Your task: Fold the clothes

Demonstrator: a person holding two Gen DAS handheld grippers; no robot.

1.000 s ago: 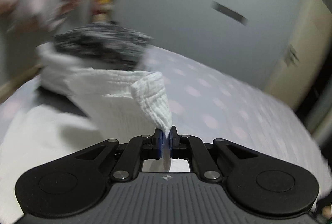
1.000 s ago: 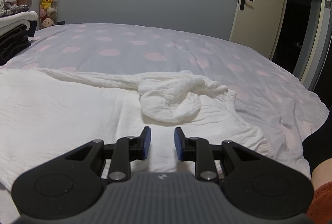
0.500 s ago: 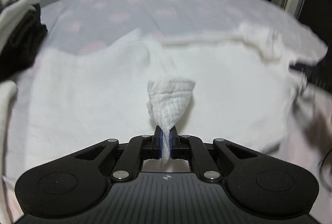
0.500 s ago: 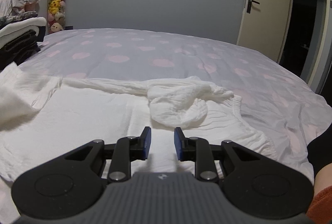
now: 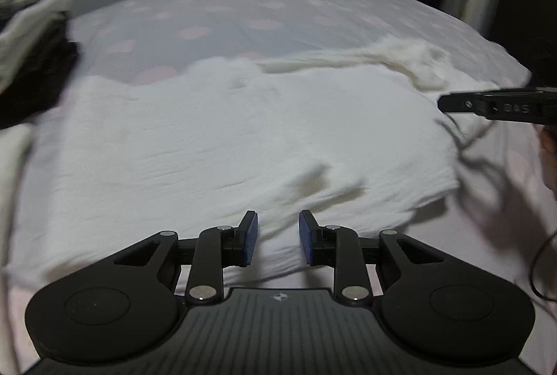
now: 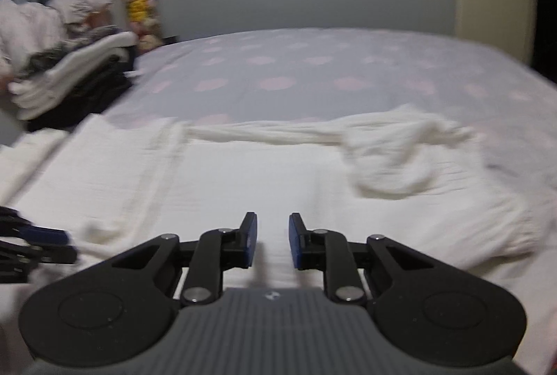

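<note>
While the white garment (image 5: 222,138) lay spread across the bed's (image 5: 278,9) near edge, long axis crosswise, left gripper (image 5: 277,237) hung over its hem, jaws opening, empty; right gripper (image 6: 272,241) closing (also empty), nearer the bunched sleeve (image 6: 393,149).

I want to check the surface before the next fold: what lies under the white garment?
The white garment lies spread on the bedcover, lilac with pink dots, visible beyond it. Anything beneath the cloth itself is covered.

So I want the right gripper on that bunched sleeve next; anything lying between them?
Nothing visible does. Between the right gripper, its jaws closing on nothing, and the bunched sleeve lies only the flat white garment itself, spread on the bed.
</note>
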